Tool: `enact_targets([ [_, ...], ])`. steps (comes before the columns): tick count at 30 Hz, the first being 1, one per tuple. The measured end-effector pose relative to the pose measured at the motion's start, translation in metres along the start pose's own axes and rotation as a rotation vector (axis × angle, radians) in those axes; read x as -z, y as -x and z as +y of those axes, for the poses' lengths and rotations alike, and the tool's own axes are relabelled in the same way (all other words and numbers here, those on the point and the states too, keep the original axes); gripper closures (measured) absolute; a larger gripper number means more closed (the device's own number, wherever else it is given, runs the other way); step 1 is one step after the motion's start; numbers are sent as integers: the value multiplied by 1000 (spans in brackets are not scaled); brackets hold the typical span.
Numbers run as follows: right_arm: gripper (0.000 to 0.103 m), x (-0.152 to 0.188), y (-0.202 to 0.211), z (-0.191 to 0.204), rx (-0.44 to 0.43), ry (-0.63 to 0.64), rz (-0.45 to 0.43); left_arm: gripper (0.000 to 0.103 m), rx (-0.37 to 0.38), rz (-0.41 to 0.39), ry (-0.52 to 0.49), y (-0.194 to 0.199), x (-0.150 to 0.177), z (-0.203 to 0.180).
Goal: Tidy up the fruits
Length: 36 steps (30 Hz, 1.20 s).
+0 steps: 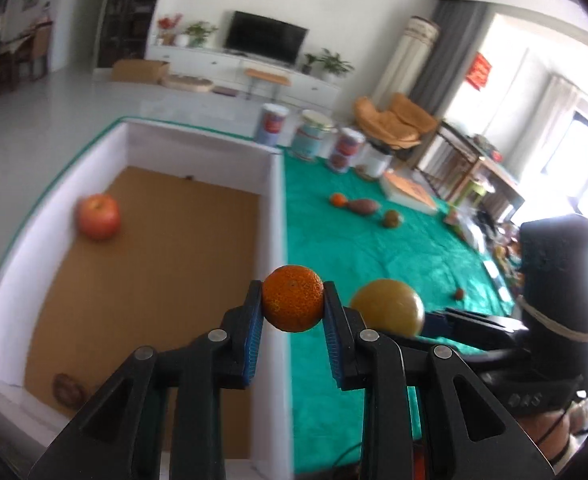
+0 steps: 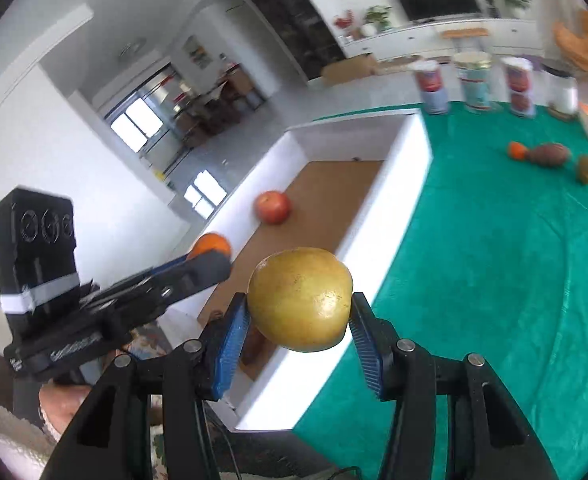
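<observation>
Left tongs: pinching a small orange by its sides, held in the air over the box wall
Right tongs: pinching a yellow-green pear, lifted beside the box's outer wall
Box: white walls, brown cardboard floor, standing on the green-covered table
Inside box: a red apple near the far left wall; a dark brown fruit at the near corner, too blurred to name
Loose on table: an orange fruit, a reddish-brown one and a greenish one close together
Far edge: several tins in a row
</observation>
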State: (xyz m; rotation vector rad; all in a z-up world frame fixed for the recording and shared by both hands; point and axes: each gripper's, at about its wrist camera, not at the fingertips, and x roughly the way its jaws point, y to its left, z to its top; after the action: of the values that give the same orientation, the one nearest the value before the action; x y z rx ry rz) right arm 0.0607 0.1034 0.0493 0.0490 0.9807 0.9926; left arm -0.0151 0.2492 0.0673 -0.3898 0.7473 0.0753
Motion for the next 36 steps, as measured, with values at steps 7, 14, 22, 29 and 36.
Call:
enact_targets([
  [7,52,19,-112,67,126,293,226,74,-269,150,173,-56,21,107],
  [14,36,32,-136,73,198,362,253,36,-331,196,178,-68,32,126],
  [22,7,11,-44,43,222,270,-42,11,-360,24,91,-31,19,81],
  [29,0,33,30,-72,490,67,-234,7,-119,-51,-113,-22,16,-32],
  [36,0,80,62,-198,760,-147,-157,5,120,60,-301,-92,41,-153],
])
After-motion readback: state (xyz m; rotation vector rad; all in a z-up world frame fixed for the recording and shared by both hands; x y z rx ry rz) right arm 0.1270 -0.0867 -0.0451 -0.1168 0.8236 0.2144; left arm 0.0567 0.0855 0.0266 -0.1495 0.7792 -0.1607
